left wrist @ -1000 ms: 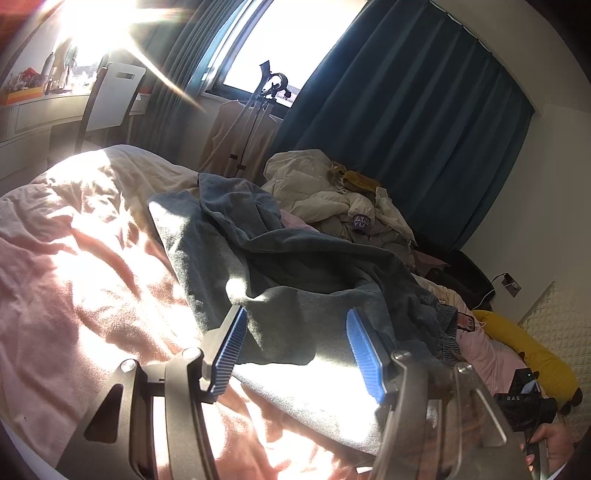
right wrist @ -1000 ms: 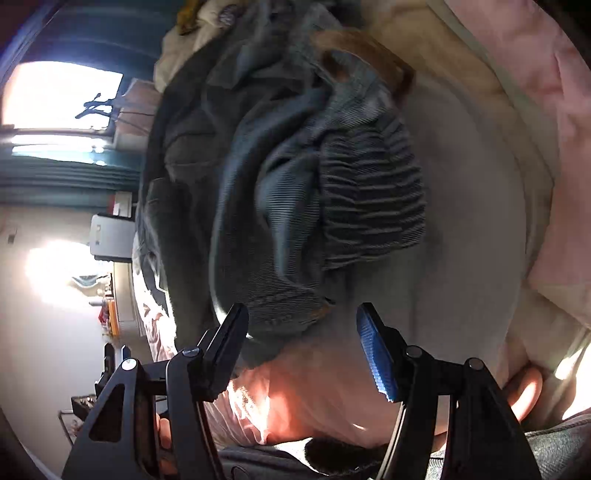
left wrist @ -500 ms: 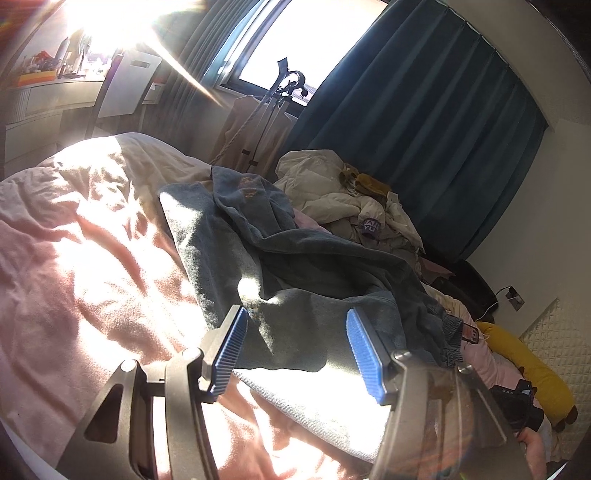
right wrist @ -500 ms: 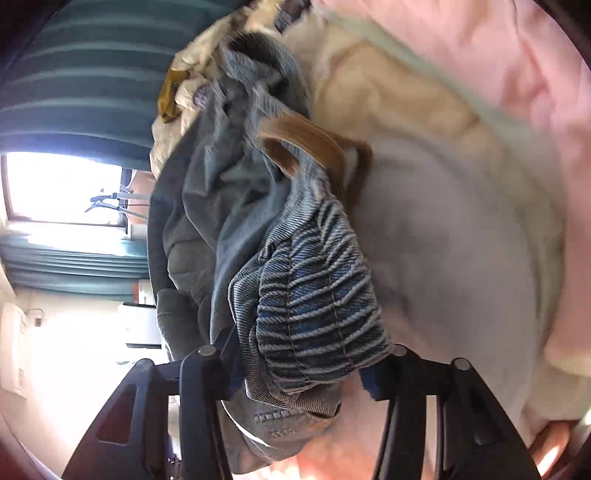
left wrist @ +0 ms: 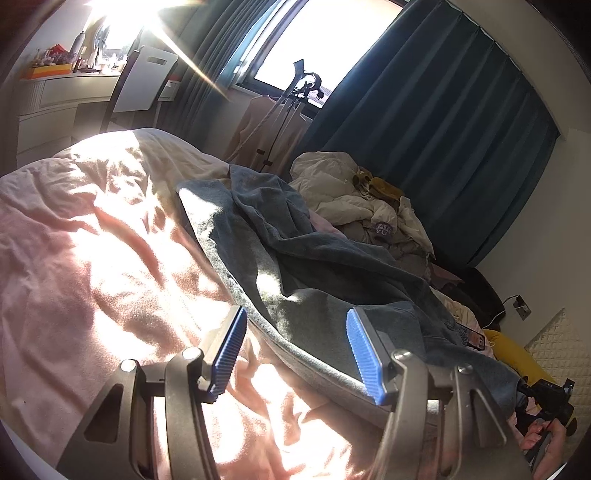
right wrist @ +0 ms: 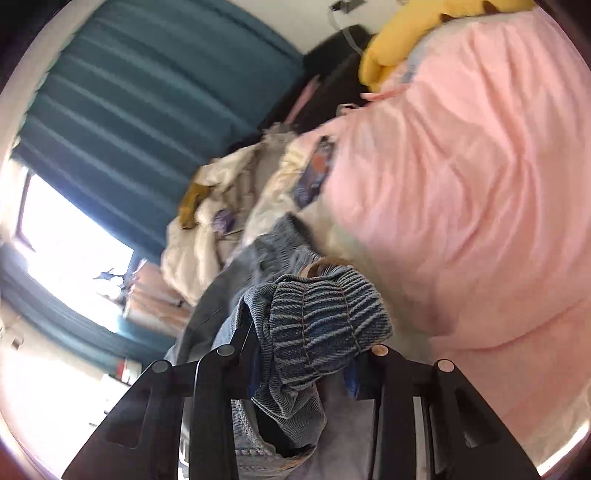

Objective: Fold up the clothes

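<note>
Right gripper (right wrist: pixel 306 354): its jaws had just been closing and were clamped on the gathered, ribbed waistband of the denim jeans (right wrist: pixel 325 314), which bunched up between the black fingers.
Jeans: one end was raised in that grip, the rest trailed away across the bed (in the left wrist view the grey-blue legs (left wrist: pixel 295 266) lay sprawled over the bedding, partly in sun).
Left gripper (left wrist: pixel 295 350): its blue-padded fingers (left wrist: pixel 364 354) stood apart with nothing pinched, poised over the near edge of the jeans and the blanket; contact could not be told.
Pink blanket (left wrist: pixel 92 258): rumpled, covering the bed beneath the jeans, brightly sunlit.
Clothes pile (left wrist: pixel 354 199): cream and white garments heaped behind the jeans, near the curtain.
Teal curtain (left wrist: pixel 443 129): hung beside the bright window (left wrist: pixel 314 37).
Yellow plush (right wrist: pixel 413 33): lay at the bed's far end, beyond the pink blanket.
Person's hand (left wrist: pixel 546 446): showed at the lower right, gripping a black handle.
</note>
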`<state>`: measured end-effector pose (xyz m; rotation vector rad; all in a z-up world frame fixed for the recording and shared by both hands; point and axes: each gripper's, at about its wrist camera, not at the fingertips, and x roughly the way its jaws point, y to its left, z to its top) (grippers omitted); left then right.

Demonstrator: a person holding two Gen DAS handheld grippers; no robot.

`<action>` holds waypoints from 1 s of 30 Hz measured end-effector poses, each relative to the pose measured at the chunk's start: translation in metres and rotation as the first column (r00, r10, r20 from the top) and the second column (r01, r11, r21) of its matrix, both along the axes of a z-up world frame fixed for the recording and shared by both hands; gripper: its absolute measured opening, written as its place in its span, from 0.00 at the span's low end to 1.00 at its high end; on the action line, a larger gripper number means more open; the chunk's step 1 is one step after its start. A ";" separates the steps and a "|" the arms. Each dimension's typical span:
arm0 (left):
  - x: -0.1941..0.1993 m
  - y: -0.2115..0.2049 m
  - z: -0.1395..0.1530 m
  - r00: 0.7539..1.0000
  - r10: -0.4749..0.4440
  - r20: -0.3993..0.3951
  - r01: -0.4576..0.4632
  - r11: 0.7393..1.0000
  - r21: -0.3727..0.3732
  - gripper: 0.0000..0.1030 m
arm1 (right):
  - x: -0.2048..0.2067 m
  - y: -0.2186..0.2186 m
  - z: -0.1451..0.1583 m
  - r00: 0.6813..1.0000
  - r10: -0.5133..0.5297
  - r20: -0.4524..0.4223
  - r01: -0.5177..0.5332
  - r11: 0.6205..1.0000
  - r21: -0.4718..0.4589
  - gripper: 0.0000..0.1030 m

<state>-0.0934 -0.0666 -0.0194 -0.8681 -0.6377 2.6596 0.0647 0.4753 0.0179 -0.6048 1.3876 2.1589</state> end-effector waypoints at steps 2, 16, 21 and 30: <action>-0.002 0.001 -0.001 1.000 -0.002 0.004 0.002 1.000 -0.004 0.56 | -0.002 0.006 -0.018 0.998 -0.017 0.068 0.022 0.998 -0.064 0.32; 0.000 0.001 -0.002 1.000 -0.004 0.012 0.004 1.000 -0.004 0.56 | 0.027 -0.015 0.004 0.993 -0.081 0.087 0.068 0.987 0.143 0.70; 0.000 0.000 -0.003 1.000 -0.002 0.018 0.002 1.000 -0.002 0.56 | 0.032 -0.046 0.043 0.994 -0.105 0.036 0.084 0.922 0.379 0.74; -0.012 -0.008 -0.016 0.997 0.028 0.078 -0.029 1.000 0.008 0.56 | -0.072 -0.157 0.038 0.860 0.473 0.191 -0.509 0.764 0.397 0.74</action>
